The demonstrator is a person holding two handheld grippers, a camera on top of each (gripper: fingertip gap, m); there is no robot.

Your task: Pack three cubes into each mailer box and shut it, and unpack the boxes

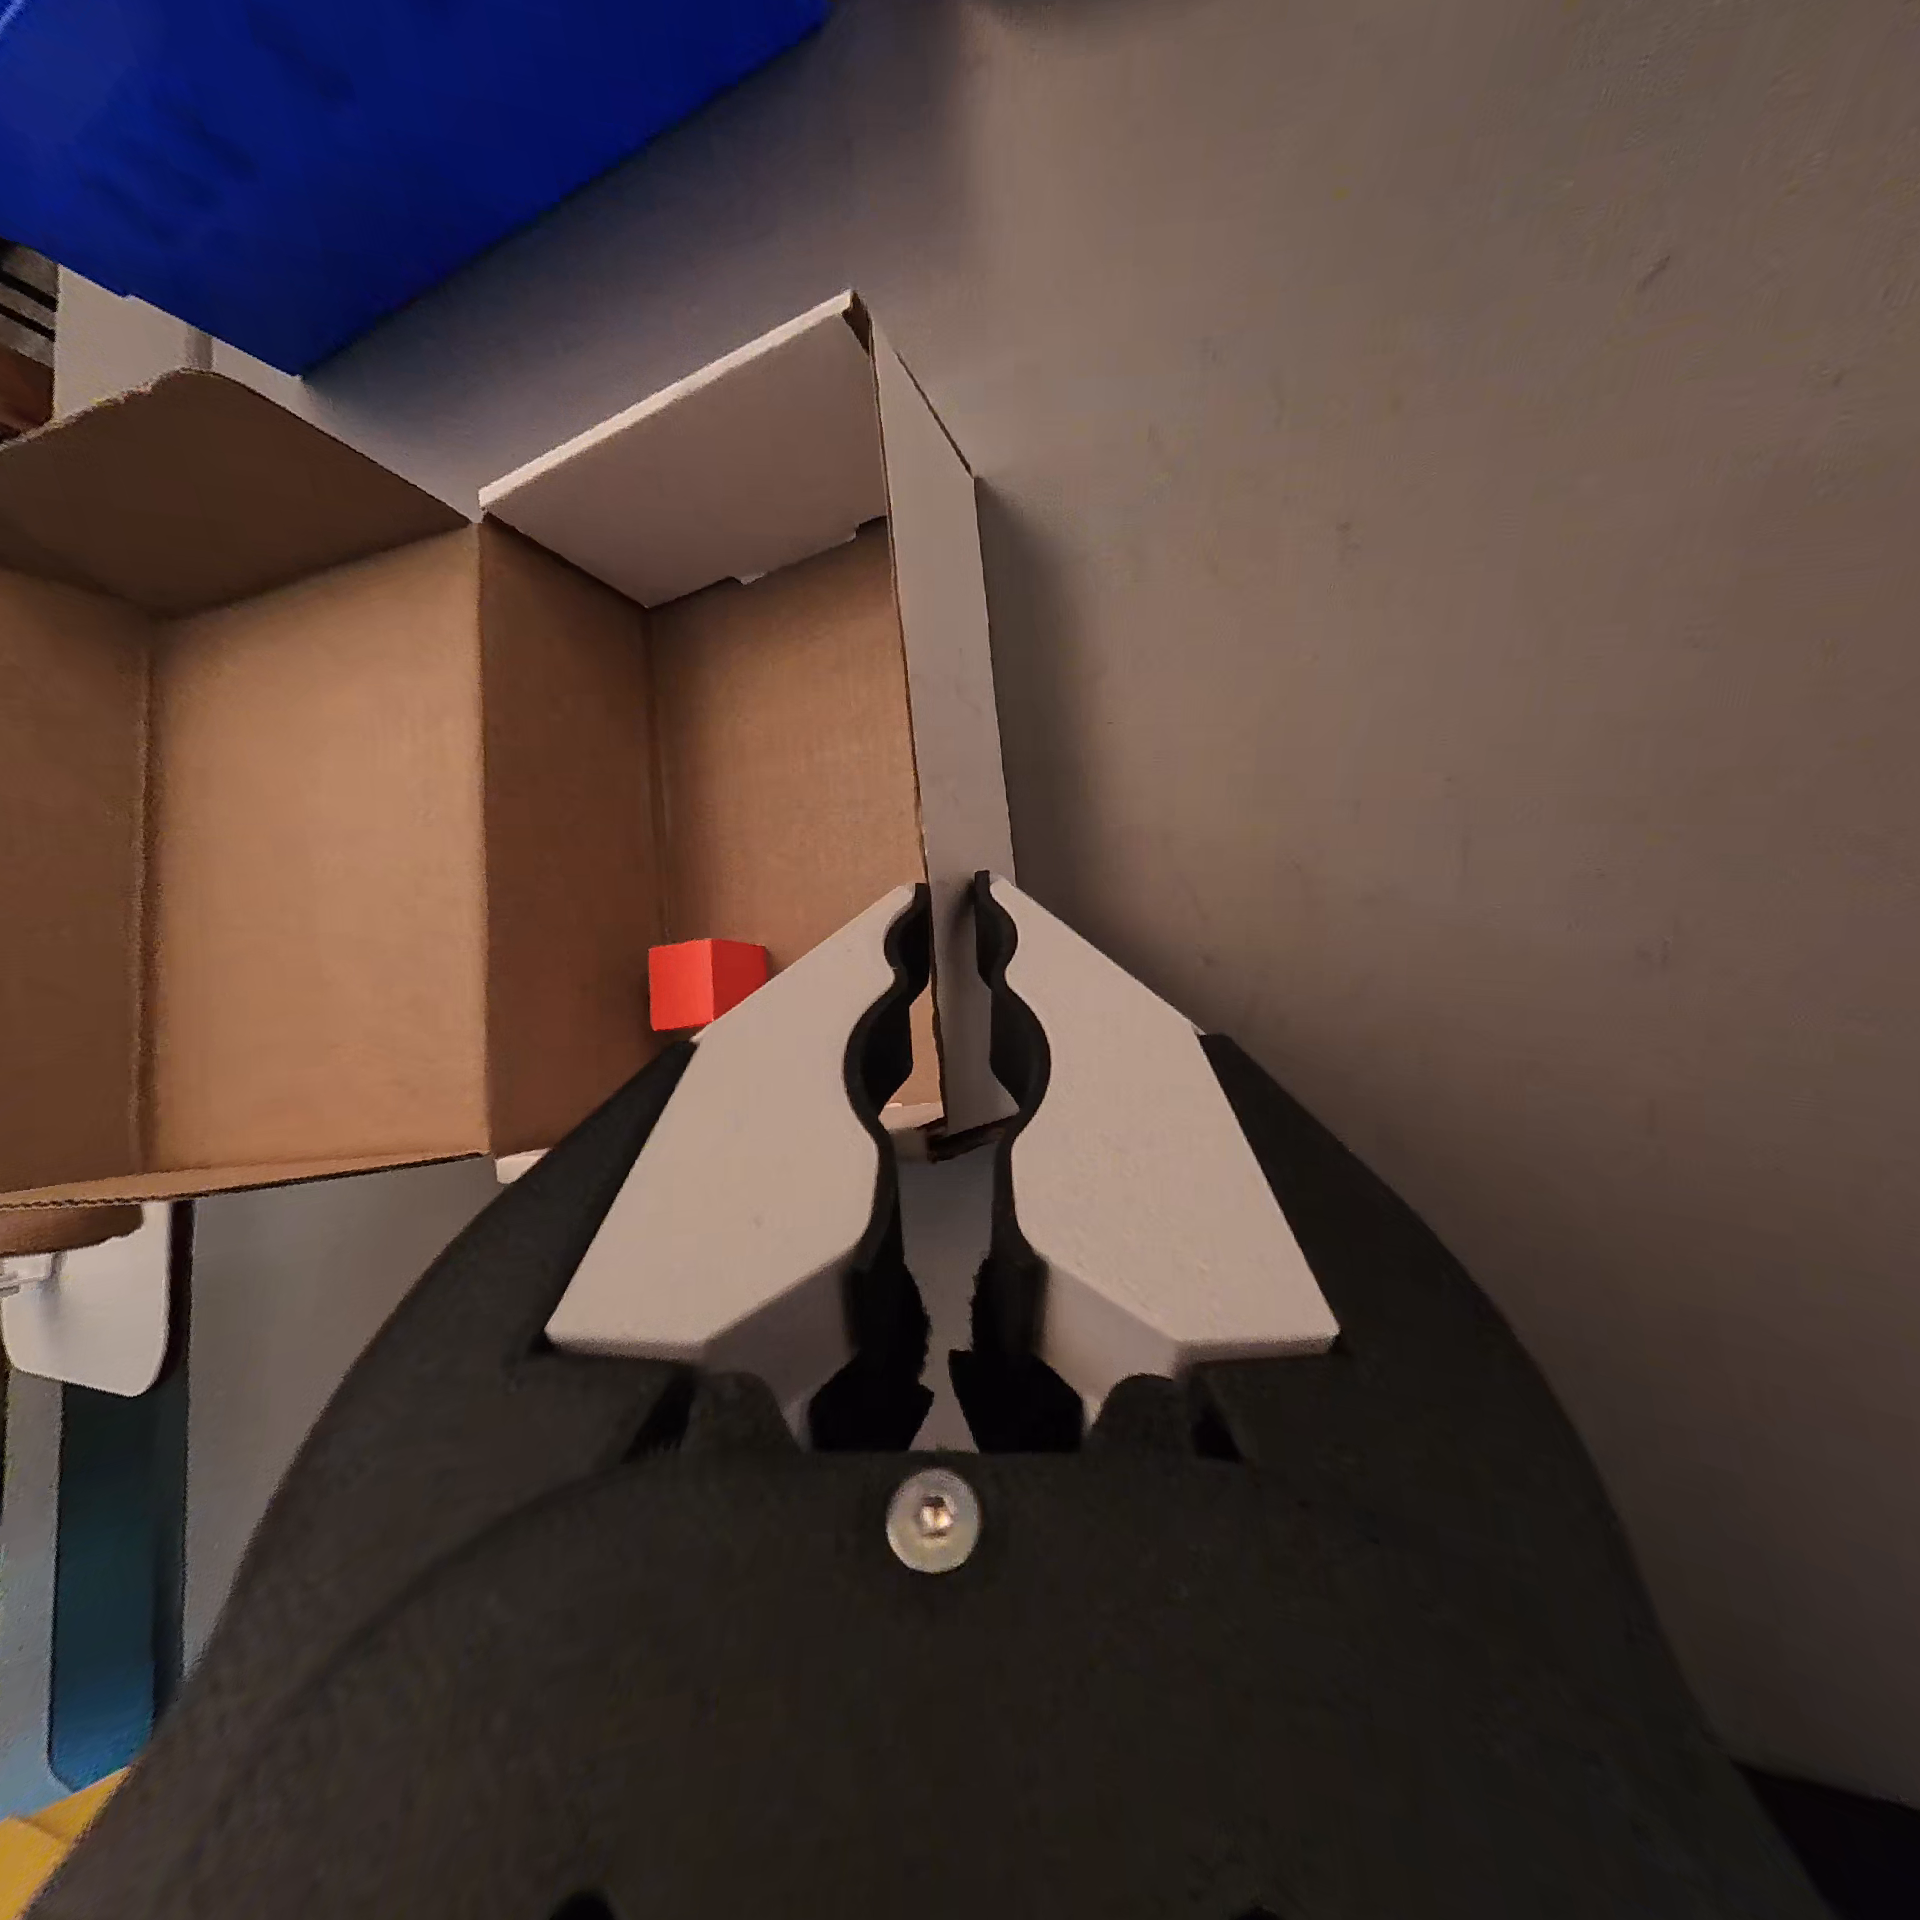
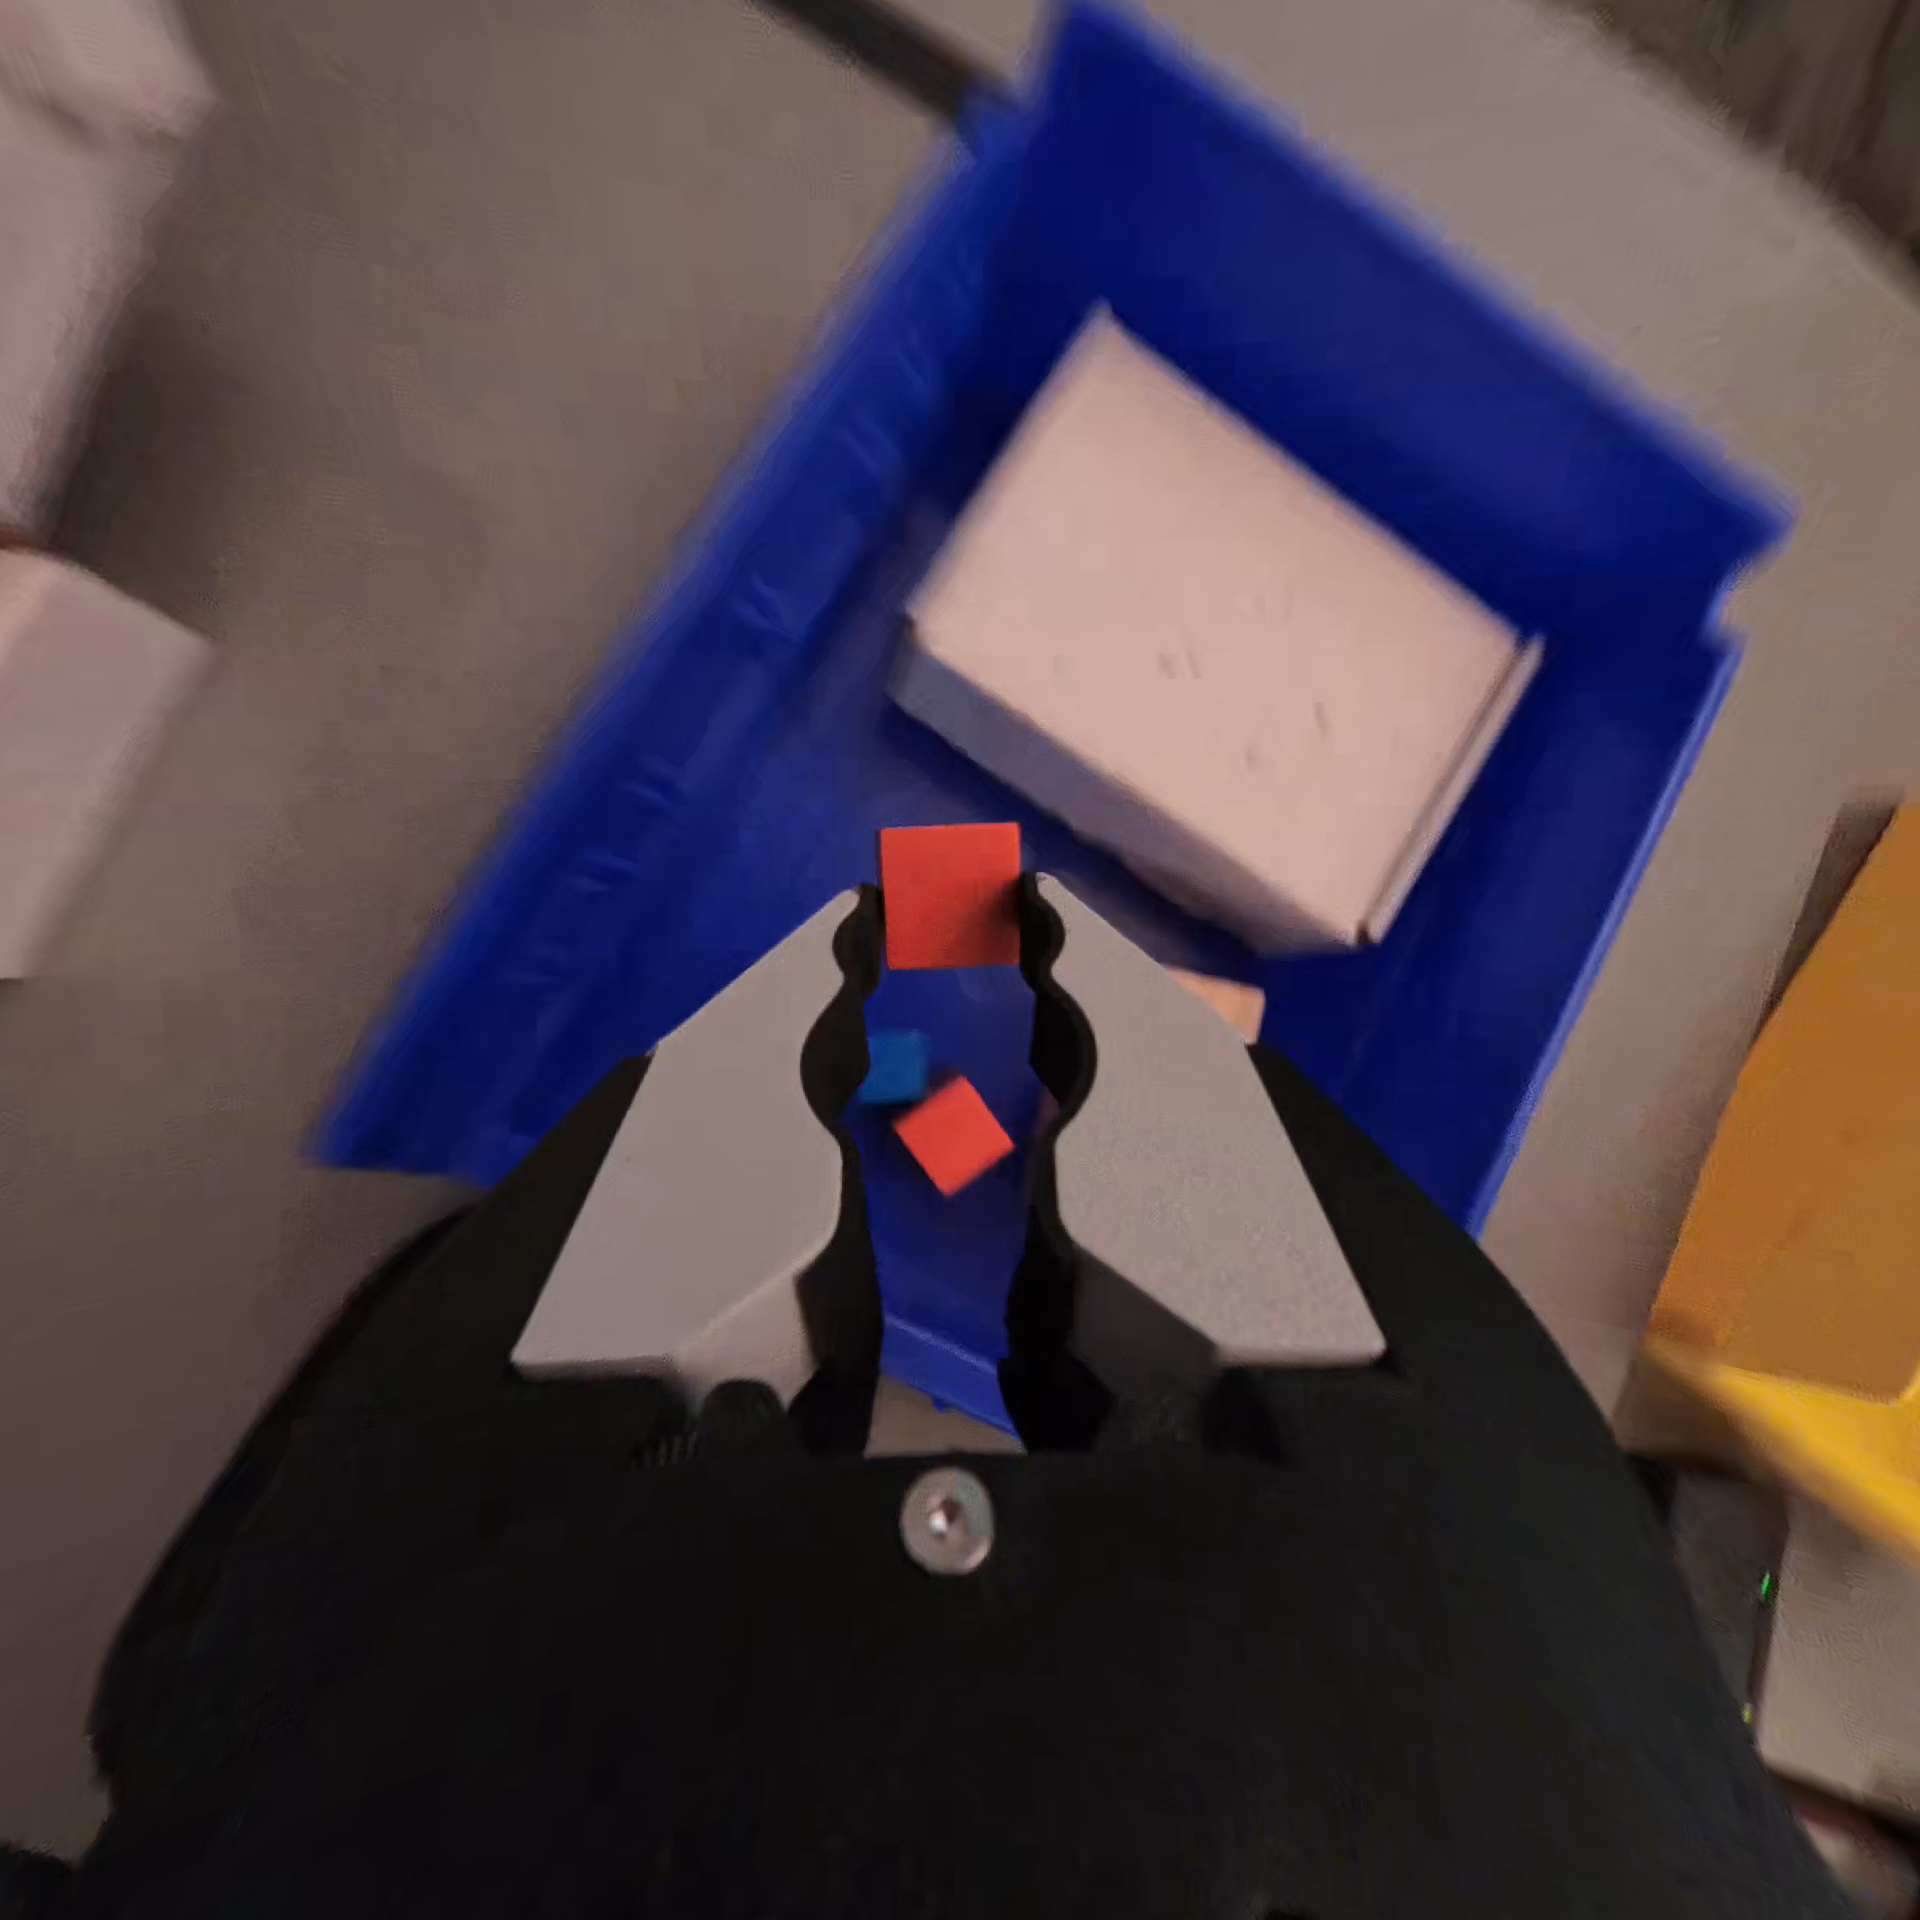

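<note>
The left gripper (image 1: 953, 883) is pinching the open mailer box's (image 1: 416, 831) side wall (image 1: 951, 727), one red cube (image 1: 701, 982) inside; the right gripper (image 2: 948, 883) is clamping another red cube (image 2: 949, 894) above the blue bin (image 2: 727, 727), likely carrying it boxward next

open white-and-brown cardboard mailer box (image 1: 540, 831) on grey bench (image 1: 1455, 727), near blue plastic bin (image 2: 1299, 343) | small red cube (image 1: 701, 982) inside mailer box | shut white cardboard box (image 2: 1205, 623), loose red cube (image 2: 951, 1132), blue cube (image 2: 896, 1065) inside bin | yellow bin (image 2: 1808, 1122) right of blue bin
</note>
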